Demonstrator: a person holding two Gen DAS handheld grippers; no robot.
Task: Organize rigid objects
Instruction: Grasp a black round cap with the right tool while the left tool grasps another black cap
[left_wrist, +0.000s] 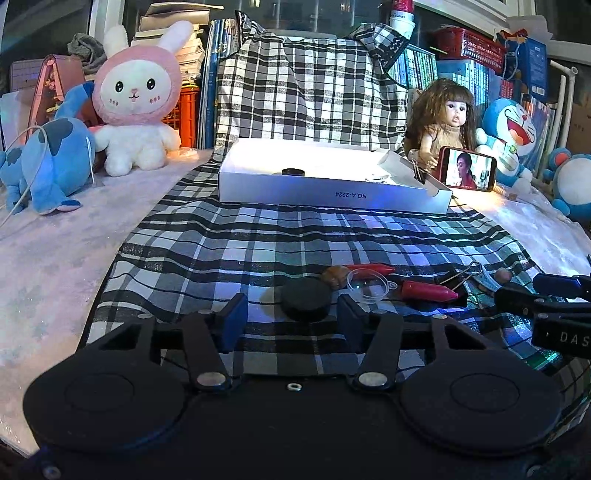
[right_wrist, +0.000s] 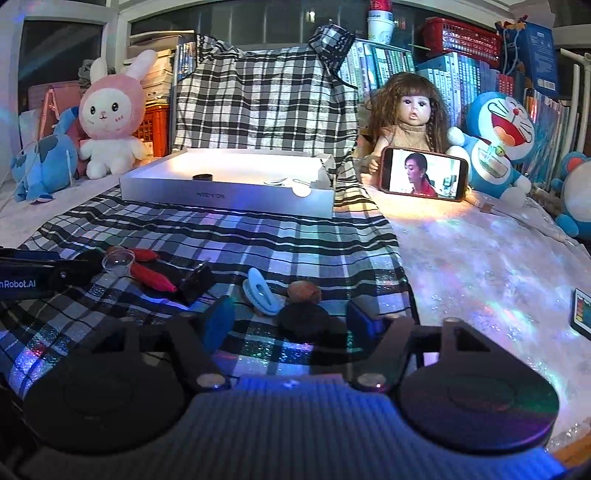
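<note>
My left gripper (left_wrist: 291, 317) is open, its fingers either side of a black round puck (left_wrist: 306, 298) on the plaid cloth. Behind it lie a walnut (left_wrist: 335, 277), a clear round lid (left_wrist: 367, 286), two red crayon-like sticks (left_wrist: 428, 291) and a binder clip (left_wrist: 467, 275). My right gripper (right_wrist: 291, 319) is open around another black puck (right_wrist: 303, 320), with a walnut (right_wrist: 304, 291) and a light blue clip (right_wrist: 260, 291) just beyond. A white shallow box (left_wrist: 332, 194) stands farther back and holds a black puck (left_wrist: 293, 172) and small items.
Plush toys: a bunny (left_wrist: 136, 99), a blue animal (left_wrist: 48, 162) at left, a doll (right_wrist: 410, 122) and Doraemon (right_wrist: 498, 140) at right. A phone (right_wrist: 424, 173) playing video leans on the doll. Books and crates line the back. A small card (right_wrist: 581, 312) lies far right.
</note>
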